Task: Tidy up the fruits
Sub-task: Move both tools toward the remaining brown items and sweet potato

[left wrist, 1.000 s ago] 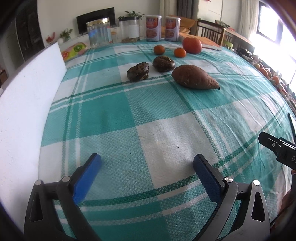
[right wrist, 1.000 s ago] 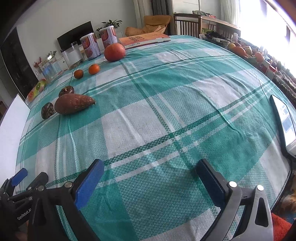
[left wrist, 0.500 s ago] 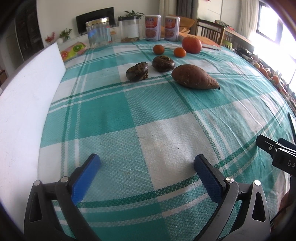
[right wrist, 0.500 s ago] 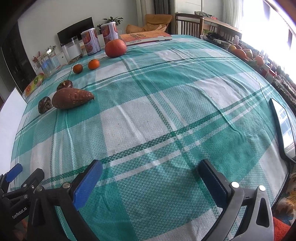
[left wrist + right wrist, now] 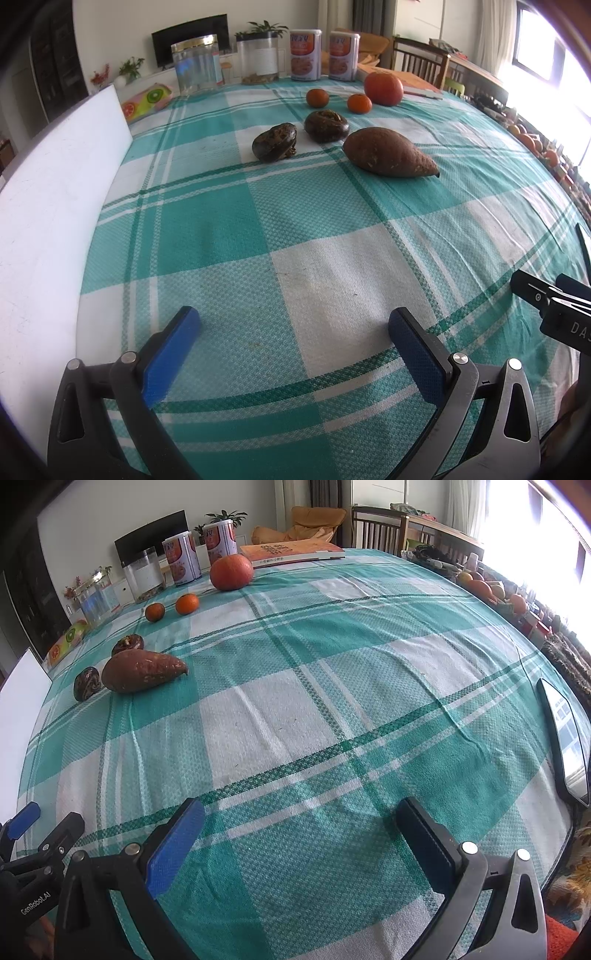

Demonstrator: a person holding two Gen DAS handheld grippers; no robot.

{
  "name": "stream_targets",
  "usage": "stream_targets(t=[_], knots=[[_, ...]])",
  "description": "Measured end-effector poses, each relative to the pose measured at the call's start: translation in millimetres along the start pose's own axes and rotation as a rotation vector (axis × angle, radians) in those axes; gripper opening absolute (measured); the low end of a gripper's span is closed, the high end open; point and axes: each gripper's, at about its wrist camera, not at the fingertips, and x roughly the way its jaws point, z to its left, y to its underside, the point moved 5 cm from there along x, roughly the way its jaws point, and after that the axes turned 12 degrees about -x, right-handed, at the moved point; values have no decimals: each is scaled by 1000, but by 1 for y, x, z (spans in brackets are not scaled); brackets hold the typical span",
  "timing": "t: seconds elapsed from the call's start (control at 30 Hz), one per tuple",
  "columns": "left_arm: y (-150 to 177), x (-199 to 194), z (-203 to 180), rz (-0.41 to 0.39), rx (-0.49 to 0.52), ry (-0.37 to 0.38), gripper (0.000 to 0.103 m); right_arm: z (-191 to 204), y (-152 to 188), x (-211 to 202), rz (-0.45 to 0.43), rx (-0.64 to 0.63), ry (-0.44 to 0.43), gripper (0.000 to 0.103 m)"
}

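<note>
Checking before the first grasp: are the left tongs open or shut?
Open. The left tongs show their blue pads spread wide apart, with only bare tablecloth between them and nothing gripped.

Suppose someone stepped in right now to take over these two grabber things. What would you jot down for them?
Left hand-held gripper: open, empty, low over the checked tablecloth.
Right hand-held gripper: open, empty, same.
Produce, all at the far end: sweet potato, two dark round pieces beside it, two small oranges, one large orange fruit behind.
Done: nothing gripped or visibly grouped.
Left: all the sorting; no tray or bowl for the fruit is in view.
</note>
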Motion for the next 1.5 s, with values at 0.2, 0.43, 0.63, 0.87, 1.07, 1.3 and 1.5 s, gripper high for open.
stream_targets(t=[0.2, 0.43, 0.63, 0.87, 1.07, 1.3, 1.5], knots=[[0, 0, 0, 0, 0, 0, 103, 1, 0, 1, 6, -10, 10, 103], [0, 0, 0, 0, 0, 1, 103, 2, 0, 2, 8, -13, 13, 103], [-1, 0, 1, 0, 0, 0, 103, 2, 0, 2, 10, -16, 16, 103], [-1, 0, 1, 1, 0, 0, 103, 2, 0, 2, 11, -18, 17, 103], [-1, 1, 1, 9, -3, 14, 102, 2, 0, 2, 11, -18, 17, 103], [-45, -4, 20, -35, -210, 55, 100, 2, -1, 2, 12, -19, 17, 103], [-100, 17, 9, -107, -233, -6, 99, 2, -1, 2, 13, -19, 16, 103]])
